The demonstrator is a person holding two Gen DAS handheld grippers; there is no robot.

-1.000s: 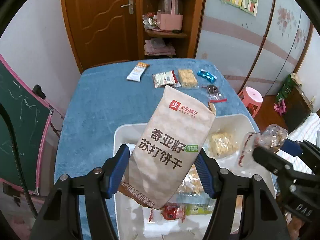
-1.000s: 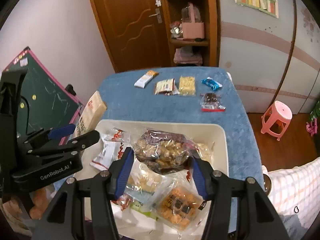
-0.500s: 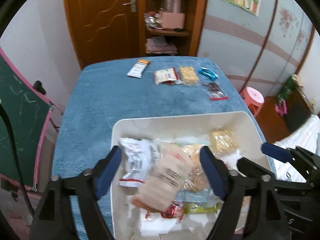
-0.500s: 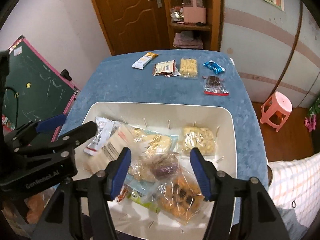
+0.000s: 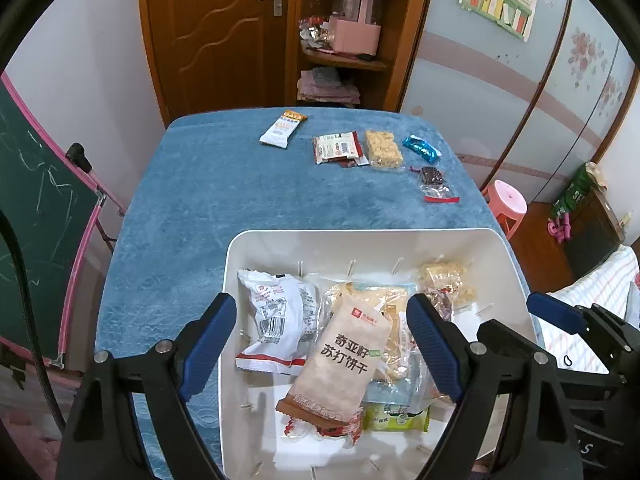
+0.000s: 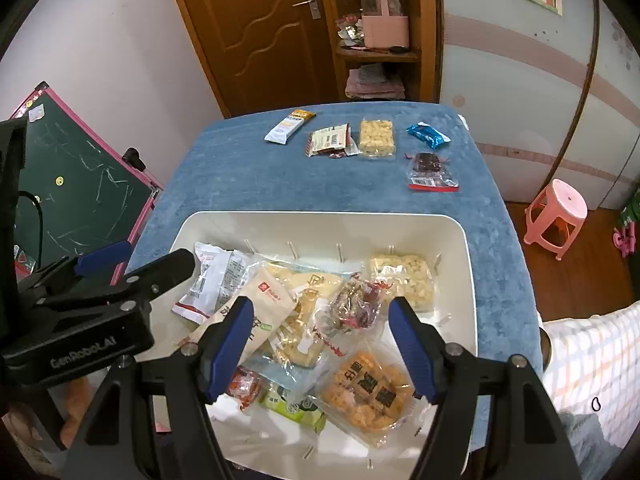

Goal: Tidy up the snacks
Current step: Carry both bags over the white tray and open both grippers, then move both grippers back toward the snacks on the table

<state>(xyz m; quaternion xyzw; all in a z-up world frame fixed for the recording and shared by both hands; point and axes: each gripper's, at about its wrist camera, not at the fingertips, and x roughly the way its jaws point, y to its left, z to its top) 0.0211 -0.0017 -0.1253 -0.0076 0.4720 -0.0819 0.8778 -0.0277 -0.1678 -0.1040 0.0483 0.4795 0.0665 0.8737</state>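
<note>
Left wrist view: left gripper (image 5: 322,344) fingers opening, empty, above beige soda-cracker packet (image 5: 340,360) lying in white plastic bin (image 5: 360,236); right gripper (image 6: 320,344) likewise opening over clear-wrapped snack (image 6: 356,308). Farther, five small snacks (image 5: 352,148) await on blue-covered table (image 5: 208,184).

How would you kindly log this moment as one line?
left gripper: opening, empty | right gripper: opening, empty | cracker pack: lying in white bin | blue table: five snacks remain

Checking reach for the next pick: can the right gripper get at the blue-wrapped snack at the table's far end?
Probably yes. The blue-wrapped snack lies alone on the blue cloth, nothing over it; the right gripper, opening and empty, would have to pass over the white bin.
</note>
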